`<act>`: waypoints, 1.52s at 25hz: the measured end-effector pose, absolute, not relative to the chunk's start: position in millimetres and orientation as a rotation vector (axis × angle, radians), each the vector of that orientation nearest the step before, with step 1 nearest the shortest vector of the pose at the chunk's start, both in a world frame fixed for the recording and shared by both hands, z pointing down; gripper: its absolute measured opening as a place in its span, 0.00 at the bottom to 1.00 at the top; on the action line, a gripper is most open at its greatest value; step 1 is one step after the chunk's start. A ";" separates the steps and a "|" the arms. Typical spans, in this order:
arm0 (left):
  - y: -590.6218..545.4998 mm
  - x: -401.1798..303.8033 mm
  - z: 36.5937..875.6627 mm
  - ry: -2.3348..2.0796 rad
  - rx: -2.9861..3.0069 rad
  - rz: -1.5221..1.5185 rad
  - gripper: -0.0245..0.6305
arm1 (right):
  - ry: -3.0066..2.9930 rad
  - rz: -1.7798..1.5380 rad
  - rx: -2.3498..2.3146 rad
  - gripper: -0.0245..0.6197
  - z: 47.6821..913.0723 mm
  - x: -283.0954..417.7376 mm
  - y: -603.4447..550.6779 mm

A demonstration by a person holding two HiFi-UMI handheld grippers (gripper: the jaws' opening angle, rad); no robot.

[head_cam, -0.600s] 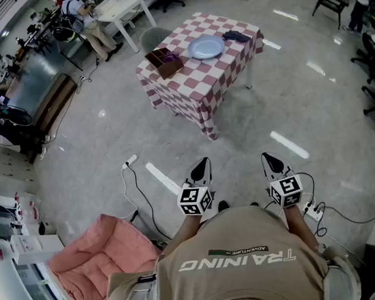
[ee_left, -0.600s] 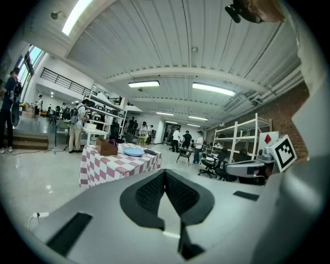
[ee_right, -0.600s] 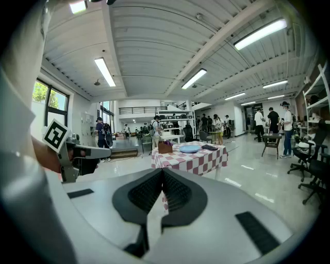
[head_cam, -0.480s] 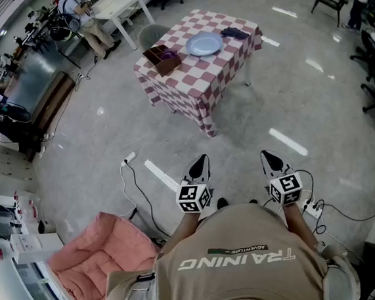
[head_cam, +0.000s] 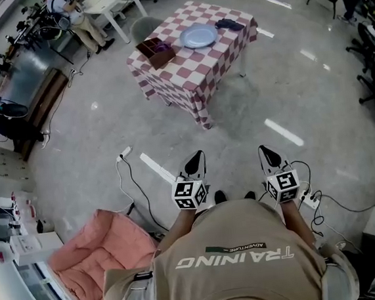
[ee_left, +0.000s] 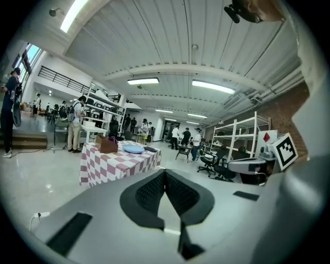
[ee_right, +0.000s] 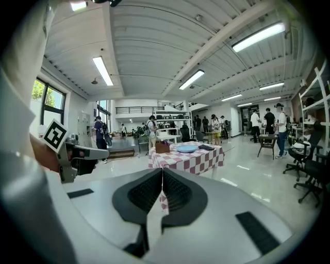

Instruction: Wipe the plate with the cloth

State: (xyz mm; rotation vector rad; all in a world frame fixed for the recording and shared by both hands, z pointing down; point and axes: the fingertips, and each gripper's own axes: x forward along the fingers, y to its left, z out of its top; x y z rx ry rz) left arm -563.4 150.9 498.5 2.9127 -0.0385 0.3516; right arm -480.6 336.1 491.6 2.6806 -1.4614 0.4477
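A pale blue plate point(head_cam: 198, 36) lies on a table with a red-and-white checked cloth point(head_cam: 193, 66), far ahead of me across the floor. A dark cloth point(head_cam: 229, 24) lies beside the plate at its right. The plate point(ee_left: 133, 149) and the plate point(ee_right: 186, 148) also show small in both gripper views. My left gripper point(head_cam: 195, 157) and right gripper point(head_cam: 267, 151) are held in front of my body, well short of the table. Both point ahead and slightly down, jaws shut with nothing between them.
A brown box point(head_cam: 154, 51) with purple contents stands on the table left of the plate. White cables point(head_cam: 132, 178) and a power strip point(head_cam: 309, 199) lie on the floor near my feet. A pink cushion point(head_cam: 99, 257) sits at lower left. People and shelving stand around the hall.
The table has shifted up and slightly left in the head view as the view tilted. Both grippers stay shut, side by side in front of me.
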 end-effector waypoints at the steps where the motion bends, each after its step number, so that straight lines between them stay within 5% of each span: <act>1: 149.1 -563.5 499.3 -0.033 2.912 0.354 0.06 | -1.450 0.437 2.677 0.07 493.9 -481.3 335.7; 23: 108.4 -514.0 521.7 0.238 2.887 0.374 0.06 | -1.241 0.519 2.693 0.07 518.3 -476.1 311.1; 38: 131.7 -406.2 522.2 0.173 2.930 0.371 0.06 | -1.288 0.378 2.729 0.07 510.0 -345.0 324.4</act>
